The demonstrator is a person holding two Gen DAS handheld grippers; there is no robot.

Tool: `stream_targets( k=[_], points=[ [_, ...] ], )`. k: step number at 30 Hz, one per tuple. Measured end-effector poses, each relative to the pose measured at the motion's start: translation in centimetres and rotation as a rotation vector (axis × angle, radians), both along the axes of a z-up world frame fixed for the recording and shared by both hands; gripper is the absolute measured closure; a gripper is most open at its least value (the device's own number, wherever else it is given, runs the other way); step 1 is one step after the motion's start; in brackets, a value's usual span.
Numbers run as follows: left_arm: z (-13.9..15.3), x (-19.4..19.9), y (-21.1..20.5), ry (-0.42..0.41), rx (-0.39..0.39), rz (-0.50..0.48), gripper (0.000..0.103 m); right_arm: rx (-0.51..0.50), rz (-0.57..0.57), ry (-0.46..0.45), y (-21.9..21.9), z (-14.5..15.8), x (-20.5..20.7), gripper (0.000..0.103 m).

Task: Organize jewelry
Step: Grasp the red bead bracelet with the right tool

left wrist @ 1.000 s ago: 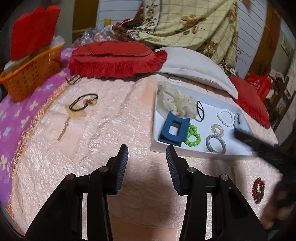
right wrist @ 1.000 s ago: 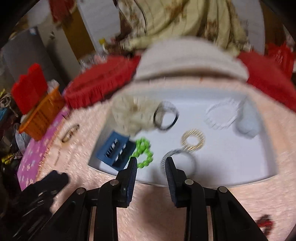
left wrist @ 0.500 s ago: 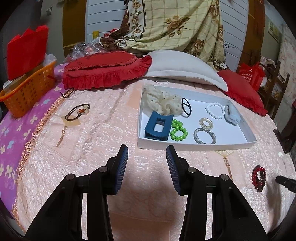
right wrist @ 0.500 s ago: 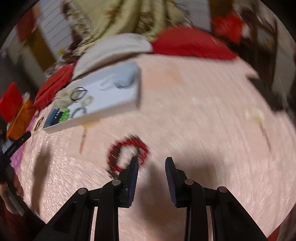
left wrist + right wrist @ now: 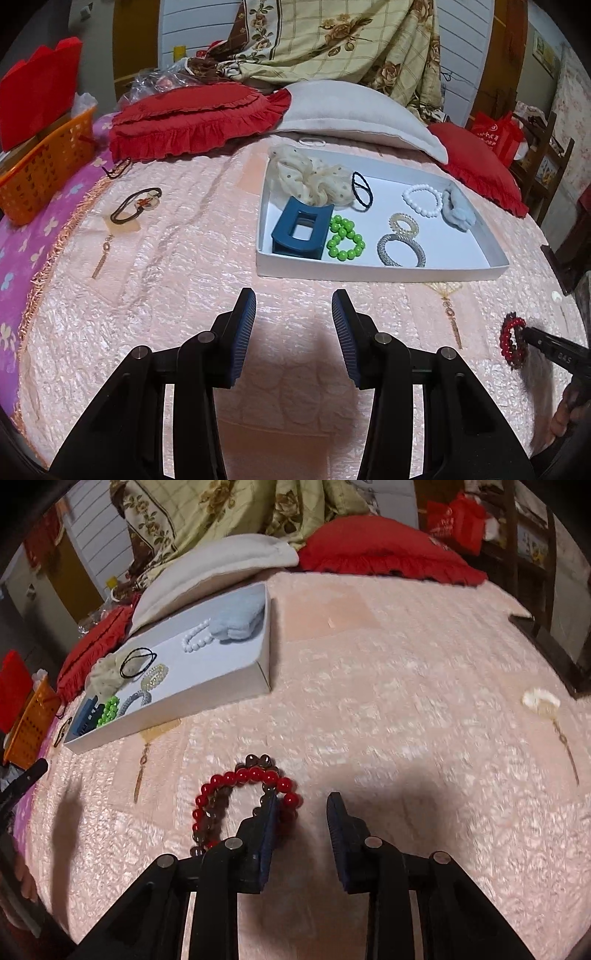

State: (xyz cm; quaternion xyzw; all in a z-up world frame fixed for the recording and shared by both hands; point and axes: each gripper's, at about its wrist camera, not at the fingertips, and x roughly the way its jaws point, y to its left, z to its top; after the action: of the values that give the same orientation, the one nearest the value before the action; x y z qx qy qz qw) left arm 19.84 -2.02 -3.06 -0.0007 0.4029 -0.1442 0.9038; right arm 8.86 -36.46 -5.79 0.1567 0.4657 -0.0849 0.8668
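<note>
A white tray (image 5: 380, 274) on the pink bedspread holds a blue claw clip (image 5: 301, 230), a green bead bracelet (image 5: 345, 240), a silver bangle (image 5: 400, 249), a cream scrunchie (image 5: 310, 181) and several other pieces. My left gripper (image 5: 293, 306) hovers open and empty in front of the tray. A red bead bracelet (image 5: 243, 779) lies on the bedspread right of the tray. My right gripper (image 5: 303, 805) is low over it with its jaws closing. Its left finger stands inside the ring, so the ring's right side lies between the jaws. The right finger is still apart from the beads.
A gold tassel earring (image 5: 142, 771) lies beside the tray and a pale shell earring (image 5: 541, 699) at the far right. A brown hair tie on a card (image 5: 136, 205) sits to the left, near an orange basket (image 5: 40, 166). Red pillows (image 5: 192, 118) and a white pillow line the back.
My right gripper swung from above the tray to the right and down onto the red bracelet, and its jaws narrowed. The left gripper drifted slightly and stayed open.
</note>
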Motion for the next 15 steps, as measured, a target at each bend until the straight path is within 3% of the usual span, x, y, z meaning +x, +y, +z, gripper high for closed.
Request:
stream_targets(
  k=[2,3,7,15],
  points=[
    [-0.1,-0.1,-0.3,-0.001,0.006,-0.008,0.061,0.004,0.019,-0.001,0.6,-0.1,0.4,0.093],
    [-0.1,-0.2,-0.4,-0.003,0.011,-0.011,0.061,0.015,0.031,-0.001,0.9,-0.1,0.6,0.094],
    [-0.2,-0.4,-0.7,-0.014,0.032,-0.015,0.061,0.128,0.069,-0.032,2.2,0.7,0.4,0.094],
    [-0.4,-0.2,-0.4,0.009,0.013,-0.011,0.061,0.314,0.225,-0.238,6.4,8.5,-2.0,0.094]
  ],
)
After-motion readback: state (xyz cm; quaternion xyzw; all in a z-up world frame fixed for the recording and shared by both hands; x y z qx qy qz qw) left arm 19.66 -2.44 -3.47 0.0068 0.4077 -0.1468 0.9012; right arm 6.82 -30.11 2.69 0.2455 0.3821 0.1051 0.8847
